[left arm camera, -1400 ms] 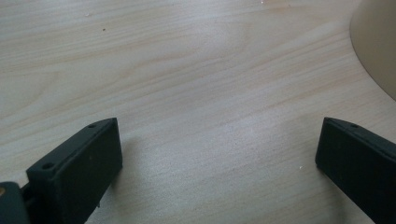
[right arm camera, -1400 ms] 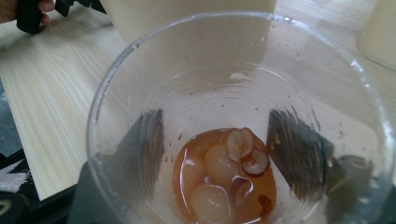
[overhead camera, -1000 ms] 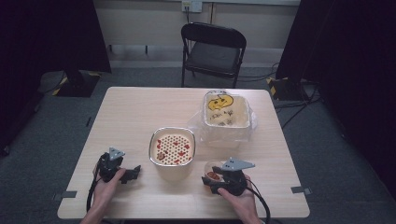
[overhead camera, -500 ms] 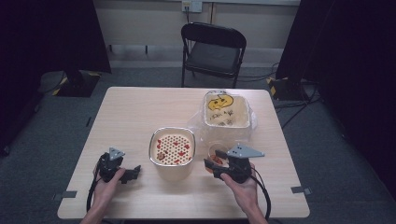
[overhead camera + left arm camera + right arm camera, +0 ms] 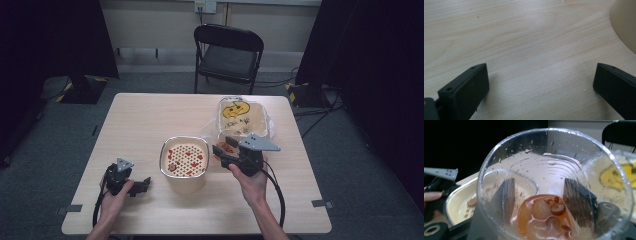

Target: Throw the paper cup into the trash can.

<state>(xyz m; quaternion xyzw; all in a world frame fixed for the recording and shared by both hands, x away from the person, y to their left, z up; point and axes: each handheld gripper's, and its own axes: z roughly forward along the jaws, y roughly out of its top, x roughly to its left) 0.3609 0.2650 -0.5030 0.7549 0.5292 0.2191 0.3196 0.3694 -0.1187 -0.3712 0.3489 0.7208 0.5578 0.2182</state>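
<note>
On the wooden table [image 5: 150, 120], your right gripper [image 5: 222, 146], jaws just closing, pinches a clear plastic cup [image 5: 554, 187] at 3 o'clock of the strainer bowl [image 5: 184, 159]. Your left gripper [image 5: 142, 183] rests spread.

- A strainer bowl [image 5: 184, 161] is sitting on the desk [image 5: 150, 120], near its front.
- A bagged tray [image 5: 242, 117] is lying behind and right of it.
- A chair [image 5: 227, 55] is standing beyond the desk.
- A cup [image 5: 227, 146] is hanging between bowl and tray.

The wooden table [image 5: 150, 120] bears a cream strainer bowl [image 5: 184, 161] and a bagged container [image 5: 241, 117]
</note>
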